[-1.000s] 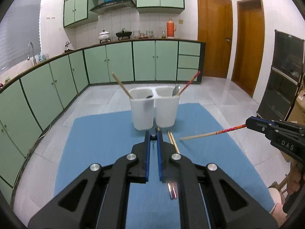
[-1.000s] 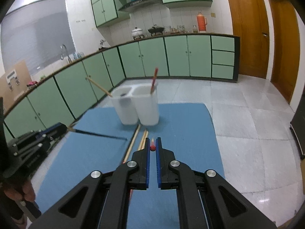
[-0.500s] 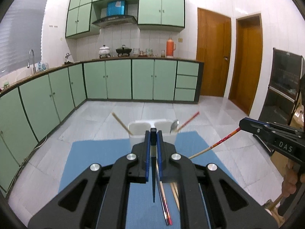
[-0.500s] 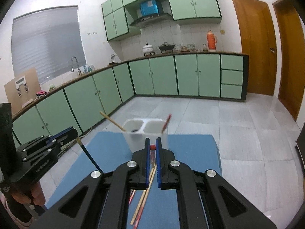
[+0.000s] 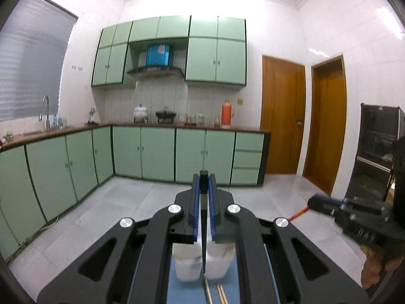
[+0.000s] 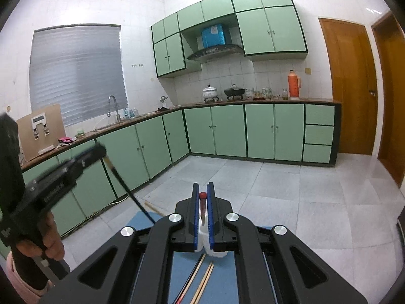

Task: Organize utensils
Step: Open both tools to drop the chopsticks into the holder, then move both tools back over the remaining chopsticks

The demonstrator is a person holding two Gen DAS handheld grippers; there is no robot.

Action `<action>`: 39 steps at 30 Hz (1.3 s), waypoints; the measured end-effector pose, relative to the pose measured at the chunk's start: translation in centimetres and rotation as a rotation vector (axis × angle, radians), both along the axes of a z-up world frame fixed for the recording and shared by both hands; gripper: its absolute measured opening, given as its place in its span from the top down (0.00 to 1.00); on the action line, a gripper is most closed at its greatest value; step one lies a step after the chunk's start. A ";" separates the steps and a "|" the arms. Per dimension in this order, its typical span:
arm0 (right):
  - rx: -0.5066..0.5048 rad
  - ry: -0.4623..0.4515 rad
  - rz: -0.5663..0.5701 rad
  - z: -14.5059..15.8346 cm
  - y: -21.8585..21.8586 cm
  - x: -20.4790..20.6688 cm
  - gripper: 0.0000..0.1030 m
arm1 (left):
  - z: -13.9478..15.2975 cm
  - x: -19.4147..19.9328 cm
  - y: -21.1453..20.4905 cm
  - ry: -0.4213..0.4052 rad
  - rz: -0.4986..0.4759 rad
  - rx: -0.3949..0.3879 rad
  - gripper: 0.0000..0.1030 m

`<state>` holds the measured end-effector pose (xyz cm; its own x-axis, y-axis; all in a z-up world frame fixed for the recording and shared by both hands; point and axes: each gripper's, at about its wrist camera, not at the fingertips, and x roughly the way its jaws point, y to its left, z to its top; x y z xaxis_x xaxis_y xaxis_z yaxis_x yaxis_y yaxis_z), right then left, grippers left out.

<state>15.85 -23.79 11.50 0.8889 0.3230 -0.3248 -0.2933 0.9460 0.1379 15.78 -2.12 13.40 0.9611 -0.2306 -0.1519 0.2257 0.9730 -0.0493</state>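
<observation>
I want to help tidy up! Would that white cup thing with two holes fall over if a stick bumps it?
Probably not easily. The white holder is two tubs joined side by side, so its base looks wide. It looks like thin plastic, likely light, so a hard knock might slide it on the blue mat. Leaning chopsticks could pull it slightly.

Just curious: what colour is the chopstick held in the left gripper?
Black chopstick, clearest in the left wrist view.

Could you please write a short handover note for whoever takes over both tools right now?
Left tool: shut on a black chopstick, lifted.
Right tool: shut on a red-tipped chopstick, lifted.
The white two-compartment holder stands on the blue mat, below both tools.
Done: at least one wooden chopstick is in the holder.
Left: drop in both held ones, then the loose chopsticks on the mat.
</observation>
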 end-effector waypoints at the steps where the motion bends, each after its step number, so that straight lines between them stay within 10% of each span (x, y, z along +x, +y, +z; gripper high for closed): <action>1: -0.011 -0.001 -0.003 0.0 0.2 0.4 0.95 | 0.2 0.7 -0.4 -0.020 0.001 0.001 0.95; 10: -0.089 0.110 -0.018 -3.8 2.4 6.5 0.95 | -3.5 6.8 -3.0 -0.010 0.021 0.039 0.95; 18: -0.098 0.196 0.021 -7.7 3.4 8.9 0.94 | -8.8 11.1 -1.7 0.167 0.019 0.040 0.93; 22: -0.071 0.190 0.006 -8.2 2.6 8.4 0.87 | -9.9 10.9 0.3 0.197 0.030 0.012 0.64; 39: -0.060 0.134 -0.142 -10.6 -1.3 -0.4 0.43 | -11.8 1.2 2.6 0.195 0.037 0.068 0.30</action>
<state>15.47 -25.07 0.92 0.8718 0.1743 -0.4577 -0.1394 0.9842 0.1092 17.02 0.49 1.58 0.9195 -0.1782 -0.3504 0.1820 0.9830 -0.0225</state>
